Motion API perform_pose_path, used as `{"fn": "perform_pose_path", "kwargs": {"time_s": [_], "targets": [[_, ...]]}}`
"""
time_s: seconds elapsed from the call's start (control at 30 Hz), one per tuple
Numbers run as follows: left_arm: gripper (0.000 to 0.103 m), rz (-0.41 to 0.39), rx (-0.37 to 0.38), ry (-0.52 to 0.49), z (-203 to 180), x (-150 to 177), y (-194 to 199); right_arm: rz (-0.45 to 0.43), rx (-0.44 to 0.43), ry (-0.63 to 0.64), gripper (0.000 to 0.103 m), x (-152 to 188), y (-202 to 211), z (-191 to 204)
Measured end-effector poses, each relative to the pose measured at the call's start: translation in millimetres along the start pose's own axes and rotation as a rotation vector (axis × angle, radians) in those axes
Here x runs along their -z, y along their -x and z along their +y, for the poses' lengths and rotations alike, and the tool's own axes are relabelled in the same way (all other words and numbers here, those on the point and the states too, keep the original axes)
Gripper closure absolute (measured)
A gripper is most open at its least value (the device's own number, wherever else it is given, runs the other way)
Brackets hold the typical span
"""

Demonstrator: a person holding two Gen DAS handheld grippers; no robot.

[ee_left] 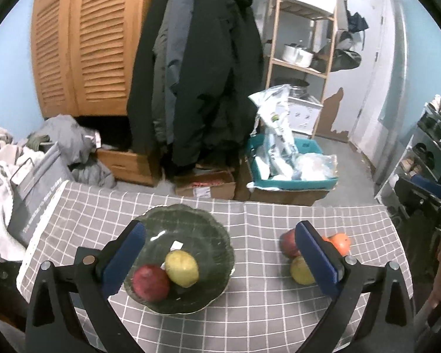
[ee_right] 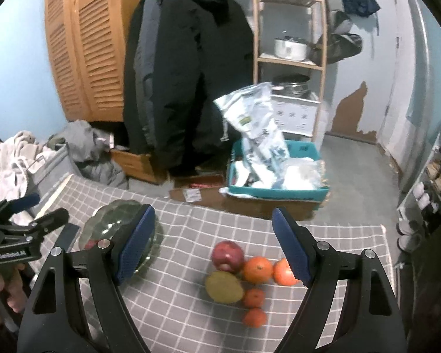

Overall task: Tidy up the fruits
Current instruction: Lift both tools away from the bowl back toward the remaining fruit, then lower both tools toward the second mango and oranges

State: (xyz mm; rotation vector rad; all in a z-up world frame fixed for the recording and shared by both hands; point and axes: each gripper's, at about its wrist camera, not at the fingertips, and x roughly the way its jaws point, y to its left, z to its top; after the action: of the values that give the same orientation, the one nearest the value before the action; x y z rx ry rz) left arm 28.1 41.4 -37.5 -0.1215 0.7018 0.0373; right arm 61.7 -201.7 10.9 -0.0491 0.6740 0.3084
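Two fruits already lay in the dark glass plate: a red apple and a yellow pear, touching each other near its front. That was the part of the job that looked done. Six more sat loose on the checked cloth of the surface, well apart from the plate: a second red apple, a yellow-green fruit just in front of it, a large orange, a reddish-orange fruit partly behind a fingertip, and two small oranges nearest the camera. So the task seemed roughly a quarter complete, with the whole cluster left to move.

Neither hand held anything. The left tool hung over the plate with its jaws spread wide and nothing between them. The right tool was likewise wide open and empty, poised above the loose cluster, which would likely be the next source of fruit.
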Motion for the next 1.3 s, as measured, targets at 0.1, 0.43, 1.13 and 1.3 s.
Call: {"fn": "perform_pose_path", "kwargs": {"time_s": [0.1, 0.43, 1.13, 1.3], "targets": [[0.001, -0.002, 0.025, -0.013, -11, -3, 0, -0.015, 0.024, -0.008, 0.021, 3, 10, -13], [0.001, 0.035, 0.084, -0.07, -54, -1, -11, -0.02, 0.092, -0.039, 0.021, 15, 24, -52], [0.001, 0.183, 0.144, -0.167, -134, 23, -63, 0.068, 0.164, -0.144, 0.021, 60, 14, -127], [0.001, 0.232, 0.152, -0.165, -144, 29, -81, 0.113, 0.174, -0.147, 0.021, 69, 1, -135]]}}
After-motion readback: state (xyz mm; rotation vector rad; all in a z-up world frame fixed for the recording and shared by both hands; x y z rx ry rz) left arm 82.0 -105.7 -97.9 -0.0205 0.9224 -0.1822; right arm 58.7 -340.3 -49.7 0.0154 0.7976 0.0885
